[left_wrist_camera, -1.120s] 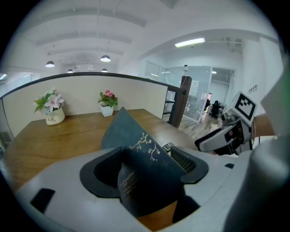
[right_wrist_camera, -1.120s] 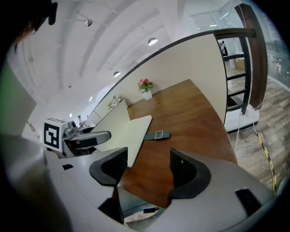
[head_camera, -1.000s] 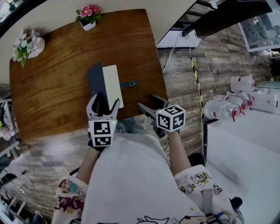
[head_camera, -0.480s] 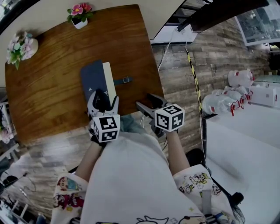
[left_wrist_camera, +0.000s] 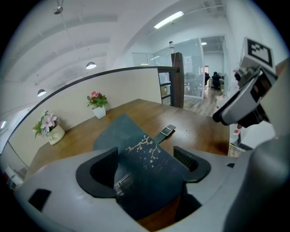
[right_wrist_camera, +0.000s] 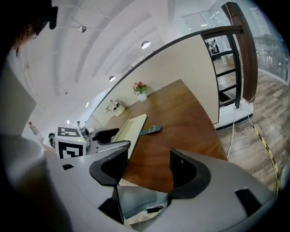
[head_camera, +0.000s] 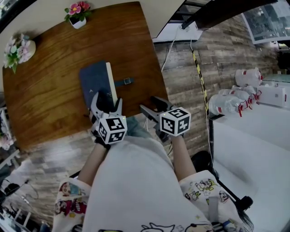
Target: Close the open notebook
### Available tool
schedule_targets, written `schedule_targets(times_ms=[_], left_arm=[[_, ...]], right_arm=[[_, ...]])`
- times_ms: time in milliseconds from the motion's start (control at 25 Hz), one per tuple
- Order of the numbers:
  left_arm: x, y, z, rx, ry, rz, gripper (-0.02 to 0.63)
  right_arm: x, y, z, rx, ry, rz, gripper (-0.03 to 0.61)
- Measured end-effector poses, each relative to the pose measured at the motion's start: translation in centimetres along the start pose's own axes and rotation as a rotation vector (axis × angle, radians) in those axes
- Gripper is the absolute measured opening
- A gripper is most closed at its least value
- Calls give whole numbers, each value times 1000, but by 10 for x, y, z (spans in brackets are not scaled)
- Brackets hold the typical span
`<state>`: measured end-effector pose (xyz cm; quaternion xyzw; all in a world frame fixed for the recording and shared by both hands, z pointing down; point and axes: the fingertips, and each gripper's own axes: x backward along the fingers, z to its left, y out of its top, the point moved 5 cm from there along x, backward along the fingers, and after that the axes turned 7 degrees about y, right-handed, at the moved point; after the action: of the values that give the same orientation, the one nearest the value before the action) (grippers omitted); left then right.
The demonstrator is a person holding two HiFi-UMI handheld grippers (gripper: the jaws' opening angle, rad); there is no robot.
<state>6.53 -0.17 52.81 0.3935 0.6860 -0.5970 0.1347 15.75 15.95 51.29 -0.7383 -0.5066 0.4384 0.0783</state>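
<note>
The notebook point(head_camera: 95, 81), its dark blue cover bowed over cream pages, lies on the near half of the wooden table point(head_camera: 50, 108), with its strap point(head_camera: 123, 82) trailing right and a flower pot point(head_camera: 77, 11) at the far edge. The left gripper point(head_camera: 106, 102) slants down over the notebook's near end, its jaws just opening and the cover loose between them. The right gripper point(head_camera: 152, 105) hovers beside it, jaws apart and empty.

The right gripper point(right_wrist_camera: 147, 165) holds nothing, its jaws apart above the near edge of the wooden table point(right_wrist_camera: 181, 113). Farther along lies the notebook point(right_wrist_camera: 131, 129), cream pages showing and its buckled strap point(right_wrist_camera: 151, 130) stretched out to the right, with the left gripper point(right_wrist_camera: 111, 139), jaws just opening, about its near end. A pink-flowered pot point(right_wrist_camera: 141, 90) and a white-flowered pot point(right_wrist_camera: 113, 107) stand at the table's far edge
</note>
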Motion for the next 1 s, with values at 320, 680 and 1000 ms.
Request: schedule_targets(times_ms=[320, 680, 1000], left_arm=[[-4, -4, -6, -30, -17, 5, 370], [-3, -3, -6, 13, -56, 5, 376], [0, 1, -14, 46, -123, -2, 377]], right_arm=[[8, -3, -5, -11, -14, -11, 285], [10, -2, -8, -10, -17, -10, 285], [6, 1, -5, -5, -18, -10, 285]])
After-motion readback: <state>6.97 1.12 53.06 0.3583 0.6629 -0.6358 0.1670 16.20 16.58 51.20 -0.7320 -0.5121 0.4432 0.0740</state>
